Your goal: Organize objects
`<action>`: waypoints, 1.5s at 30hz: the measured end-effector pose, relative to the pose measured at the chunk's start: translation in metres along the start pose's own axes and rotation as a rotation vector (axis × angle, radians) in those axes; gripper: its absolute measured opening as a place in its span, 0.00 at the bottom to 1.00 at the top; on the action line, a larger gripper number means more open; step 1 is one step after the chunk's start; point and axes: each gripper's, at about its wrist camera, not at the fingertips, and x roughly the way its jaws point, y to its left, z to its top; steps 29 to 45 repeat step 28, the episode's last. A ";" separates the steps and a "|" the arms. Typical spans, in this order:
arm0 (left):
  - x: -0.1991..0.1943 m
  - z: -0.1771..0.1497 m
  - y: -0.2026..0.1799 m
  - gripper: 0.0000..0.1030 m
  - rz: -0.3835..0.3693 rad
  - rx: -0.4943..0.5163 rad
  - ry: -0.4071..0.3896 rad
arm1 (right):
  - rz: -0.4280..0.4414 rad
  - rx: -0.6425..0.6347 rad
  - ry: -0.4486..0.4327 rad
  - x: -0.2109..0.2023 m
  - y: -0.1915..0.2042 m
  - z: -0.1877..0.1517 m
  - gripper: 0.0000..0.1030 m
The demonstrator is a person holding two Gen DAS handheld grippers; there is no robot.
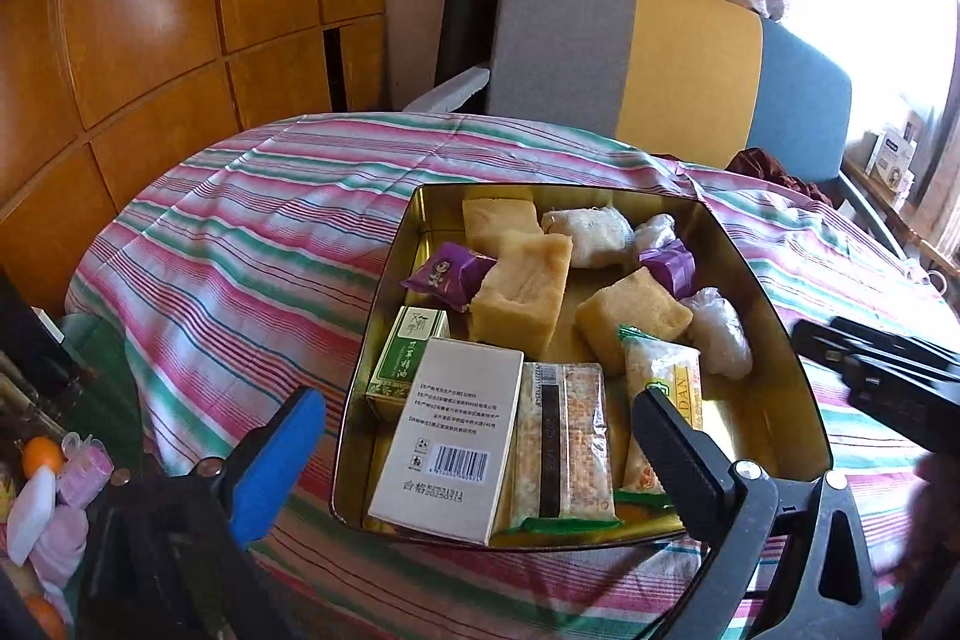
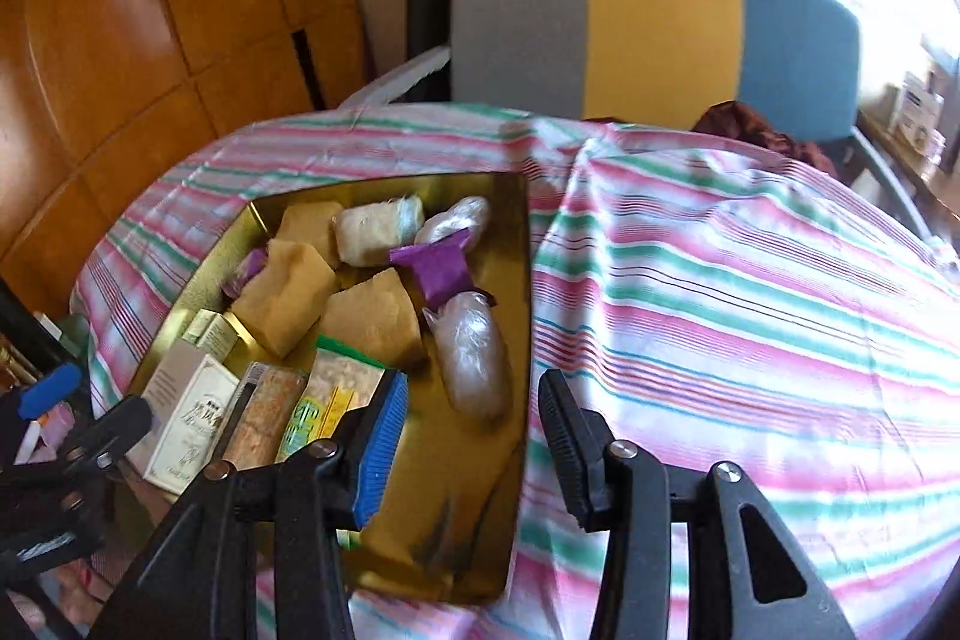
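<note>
Now my left gripper (image 1: 480, 436) gapes wide over white box (image 1: 450, 436) in gold tin (image 1: 774, 292) on striped cloth (image 1: 240, 232); right gripper (image 2: 474, 436) parted, holding nothing, straddling tin's rim.

Both wrist views looked steeply down from close above the tin (image 1: 384, 316), the left one squarely, the right from its right; both shared the tin and chair (image 2: 660, 22).

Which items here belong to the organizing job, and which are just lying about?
Job: gold tin, white box, green box, sponge cakes, purple packets, snack bars.
Lying about: chair, orange, striped cloth.
</note>
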 end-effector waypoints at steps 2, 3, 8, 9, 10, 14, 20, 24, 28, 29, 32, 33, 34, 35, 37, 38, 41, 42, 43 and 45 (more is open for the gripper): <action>-0.002 -0.002 -0.002 1.00 -0.002 -0.003 0.001 | -0.021 0.012 -0.028 -0.018 -0.001 -0.004 0.45; -0.004 -0.002 -0.001 1.00 0.000 -0.007 0.000 | -0.035 0.017 -0.051 -0.028 -0.001 -0.007 0.46; -0.012 -0.004 -0.001 1.00 0.083 -0.011 -0.015 | -0.114 0.028 -0.128 -0.050 0.006 -0.018 0.70; -0.014 -0.005 0.002 1.00 0.079 -0.020 -0.011 | -0.136 0.021 -0.133 -0.049 0.009 -0.019 0.70; -0.015 -0.007 0.005 1.00 0.072 -0.035 -0.006 | -0.161 0.018 -0.128 -0.047 0.012 -0.020 0.70; -0.020 -0.015 0.021 1.00 0.045 -0.103 0.020 | -0.176 0.041 -0.122 -0.042 0.019 -0.025 0.70; -0.021 -0.023 0.034 1.00 0.018 -0.147 0.037 | -0.166 0.060 -0.120 -0.039 0.027 -0.030 0.70; -0.027 -0.025 0.032 0.94 0.048 -0.116 -0.023 | -0.182 0.033 -0.132 -0.040 0.034 -0.031 0.70; -0.027 -0.024 0.032 0.95 0.055 -0.111 -0.024 | -0.177 0.013 -0.125 -0.039 0.039 -0.031 0.70; -0.027 -0.024 0.032 0.95 0.055 -0.111 -0.024 | -0.177 0.013 -0.125 -0.039 0.039 -0.031 0.70; -0.027 -0.024 0.032 0.95 0.055 -0.111 -0.024 | -0.177 0.013 -0.125 -0.039 0.039 -0.031 0.70; -0.027 -0.024 0.032 0.95 0.055 -0.111 -0.024 | -0.177 0.013 -0.125 -0.039 0.039 -0.031 0.70; -0.027 -0.024 0.032 0.95 0.055 -0.111 -0.024 | -0.177 0.013 -0.125 -0.039 0.039 -0.031 0.70; -0.027 -0.024 0.032 0.95 0.055 -0.111 -0.024 | -0.177 0.013 -0.125 -0.039 0.039 -0.031 0.70; -0.027 -0.024 0.032 0.95 0.055 -0.111 -0.024 | -0.177 0.013 -0.125 -0.039 0.039 -0.031 0.70; -0.027 -0.024 0.032 0.95 0.055 -0.111 -0.024 | -0.177 0.013 -0.125 -0.039 0.039 -0.031 0.70; -0.027 -0.024 0.032 0.95 0.055 -0.111 -0.024 | -0.177 0.013 -0.125 -0.039 0.039 -0.031 0.70; -0.027 -0.024 0.032 0.95 0.055 -0.111 -0.024 | -0.177 0.013 -0.125 -0.039 0.039 -0.031 0.70; -0.027 -0.024 0.032 0.95 0.055 -0.111 -0.024 | -0.177 0.013 -0.125 -0.039 0.039 -0.031 0.70; -0.027 -0.024 0.032 0.95 0.055 -0.111 -0.024 | -0.177 0.013 -0.125 -0.039 0.039 -0.031 0.70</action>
